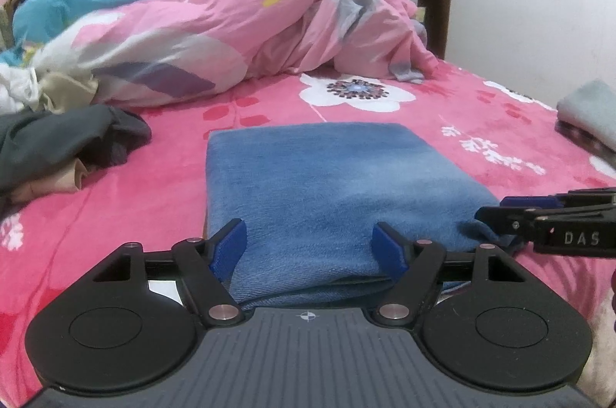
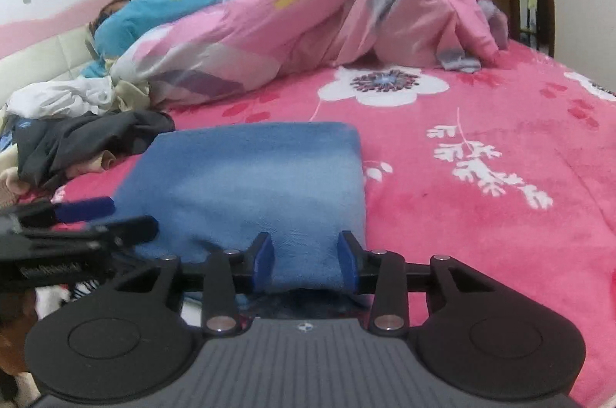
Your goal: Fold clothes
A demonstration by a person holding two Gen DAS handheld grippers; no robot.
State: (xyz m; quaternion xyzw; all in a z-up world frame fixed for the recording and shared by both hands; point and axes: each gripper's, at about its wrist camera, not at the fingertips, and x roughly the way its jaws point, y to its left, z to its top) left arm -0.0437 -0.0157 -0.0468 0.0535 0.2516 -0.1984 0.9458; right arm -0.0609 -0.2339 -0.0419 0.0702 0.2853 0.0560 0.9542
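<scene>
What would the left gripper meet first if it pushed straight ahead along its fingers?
The folded blue garment: its near edge already sits between the left gripper fingers, which look open around it.

On the bed [image 1: 442,123], the folded garment [image 1: 323,177] lies right in front of me. My left gripper [image 1: 310,250] straddles its near edge, and my right gripper [image 2: 306,256] sits at the same edge, to the right of the left one. Left of the garment lies a heap of clothes [image 1: 65,142]. Behind both, the bunched quilt [image 1: 246,23] runs across the bed. At far right rests a folded stack [image 1: 589,111].
</scene>
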